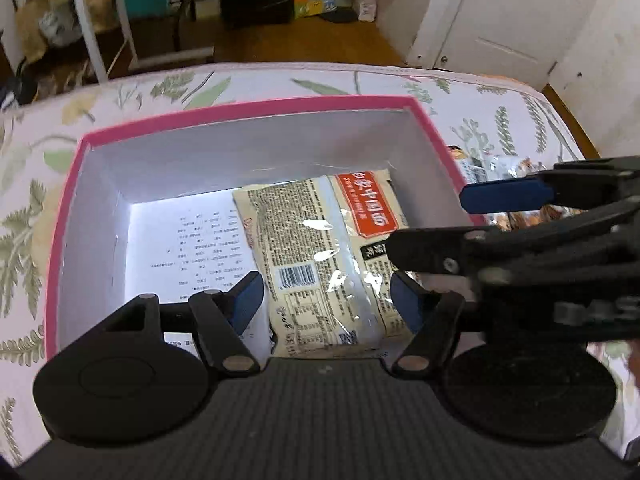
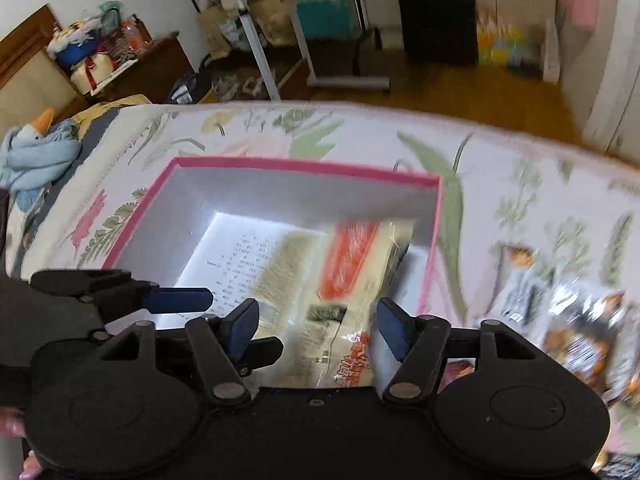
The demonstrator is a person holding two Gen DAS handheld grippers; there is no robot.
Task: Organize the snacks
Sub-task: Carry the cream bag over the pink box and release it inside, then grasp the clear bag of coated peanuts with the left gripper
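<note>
A pink-rimmed box (image 1: 248, 114) with white walls sits on a floral bedspread; it also shows in the right wrist view (image 2: 304, 169). A beige noodle packet (image 1: 320, 252) with a red label lies flat inside it, on the right side, and appears blurred in the right wrist view (image 2: 340, 264). My left gripper (image 1: 326, 300) is open above the packet's near end, touching nothing. My right gripper (image 2: 316, 328) is open over the box's near right corner, empty; it crosses the left wrist view (image 1: 440, 224) from the right. More snack packets (image 2: 572, 320) lie on the bed right of the box.
A printed sheet (image 1: 200, 248) lines the box floor. A blue plush toy (image 2: 36, 152) lies at the bed's left. Beyond the bed are a wooden floor, a white desk frame (image 2: 280, 40), a black cabinet (image 2: 436, 12) and a white door (image 1: 500, 16).
</note>
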